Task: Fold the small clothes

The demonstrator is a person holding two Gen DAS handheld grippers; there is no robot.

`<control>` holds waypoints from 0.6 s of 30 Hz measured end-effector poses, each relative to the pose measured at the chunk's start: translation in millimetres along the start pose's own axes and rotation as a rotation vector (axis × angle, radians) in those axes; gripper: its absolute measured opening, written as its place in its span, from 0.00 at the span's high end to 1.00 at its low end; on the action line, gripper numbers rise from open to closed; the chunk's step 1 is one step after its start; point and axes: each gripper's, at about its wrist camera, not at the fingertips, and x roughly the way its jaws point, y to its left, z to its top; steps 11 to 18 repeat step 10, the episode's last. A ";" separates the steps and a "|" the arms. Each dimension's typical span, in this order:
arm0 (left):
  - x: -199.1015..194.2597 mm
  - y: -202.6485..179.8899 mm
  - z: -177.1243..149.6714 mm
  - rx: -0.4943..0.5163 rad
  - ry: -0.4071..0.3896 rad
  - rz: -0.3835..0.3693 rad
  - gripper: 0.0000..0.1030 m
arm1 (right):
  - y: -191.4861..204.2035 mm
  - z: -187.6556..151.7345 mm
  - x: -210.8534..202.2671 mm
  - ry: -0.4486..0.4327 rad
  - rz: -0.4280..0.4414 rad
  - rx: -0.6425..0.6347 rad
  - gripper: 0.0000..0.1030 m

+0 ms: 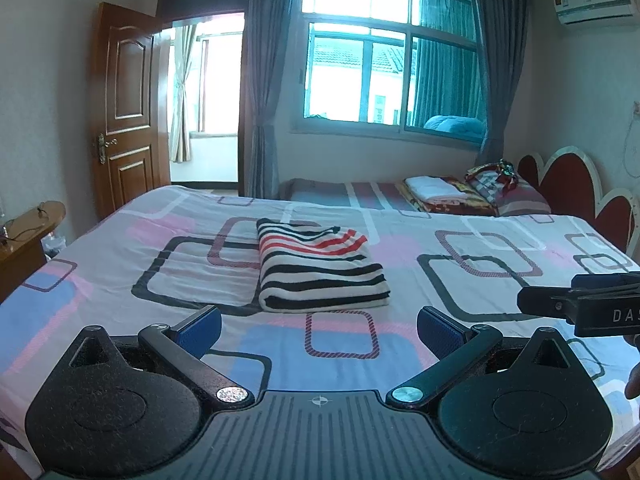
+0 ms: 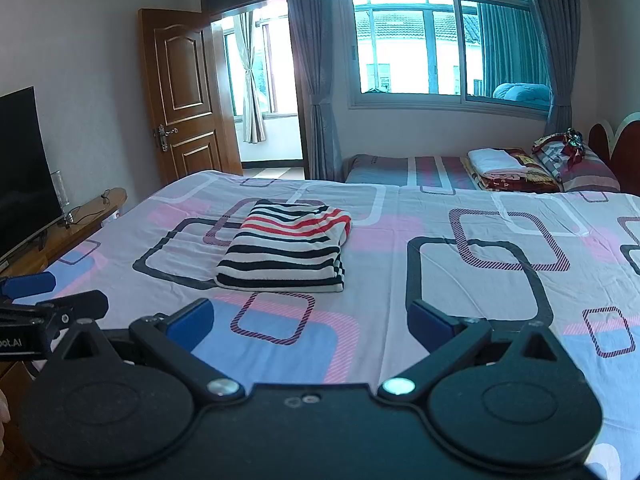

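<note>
- A striped garment [image 1: 320, 266] [image 2: 286, 250] is seen folded into a compact rectangle, lying flat on the bed [image 1: 400, 360] [image 2: 440, 300], roughly mid-mattress.
- White, black and red stripes are noted; the red bands sit on the upper, far fold.
- The sheet is patterned with rounded squares in pink, blue and dark outline.
- Left gripper [image 1: 319, 330]: jaws are spread wide, nothing is held between the blue pads [image 1: 200, 330]. It is held over the near edge of the bed, short of the garment and not touching it.
- Right gripper [image 2: 310, 326]: jaws likewise spread wide and empty, held over the near edge, clear of the garment.
- In the left view the right gripper is partly seen at the right border [image 1: 580, 304]; in the right view the left gripper appears at the left border [image 2: 48, 308].
- A second bed [image 1: 360, 196] [image 2: 400, 170] with stacked linen [image 1: 436, 190] [image 2: 500, 164] is noted beyond.
- Window [image 1: 384, 56], door [image 1: 128, 108] and TV [image 2: 24, 168] are recorded in the background.
</note>
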 end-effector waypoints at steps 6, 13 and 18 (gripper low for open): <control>-4.6 -1.1 2.8 0.027 -0.034 0.015 0.01 | -0.5 0.0 0.1 0.000 0.001 -0.001 0.01; -3.5 -1.5 5.6 0.010 -0.025 0.007 0.00 | 2.7 -0.3 2.9 0.003 0.005 -0.004 0.01; -3.5 -1.5 5.6 0.010 -0.025 0.007 0.00 | 2.7 -0.3 2.9 0.003 0.005 -0.004 0.01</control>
